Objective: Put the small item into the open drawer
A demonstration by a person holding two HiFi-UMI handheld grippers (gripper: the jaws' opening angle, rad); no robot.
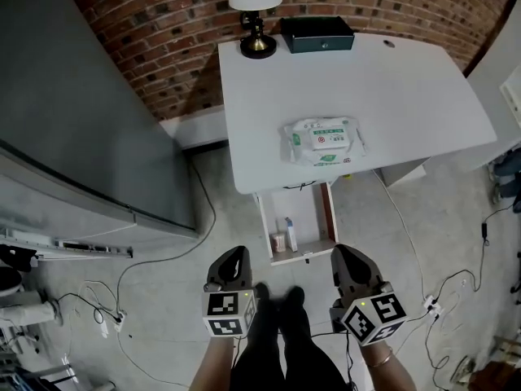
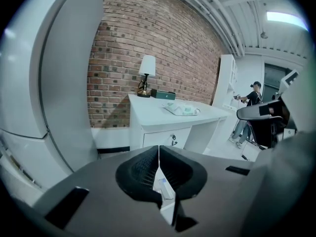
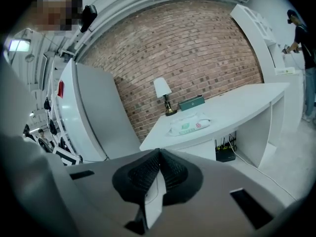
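The open drawer (image 1: 265,221) juts out from under the white desk (image 1: 407,88) toward me. Inside it lie a small bottle (image 1: 279,241) and a white-and-blue tube (image 1: 291,233). A green-and-white pack of wipes (image 1: 323,141) rests on the desk's front middle; the left gripper view shows the pack (image 2: 181,109), and so does the right gripper view (image 3: 190,124). My left gripper (image 1: 236,255) (image 2: 158,147) hangs low just before the drawer, shut, nothing in it. Beside it my right gripper (image 1: 346,255) (image 3: 159,152) is also shut and holds nothing.
A lamp (image 1: 256,10) and a dark box (image 1: 317,33) stand at the desk's back edge against the brick wall. A tall grey appliance (image 1: 81,96) fills the left. Cables (image 1: 106,308) trail over the floor on both sides. My legs (image 1: 281,316) are between the grippers. A person (image 2: 252,100) stands far right.
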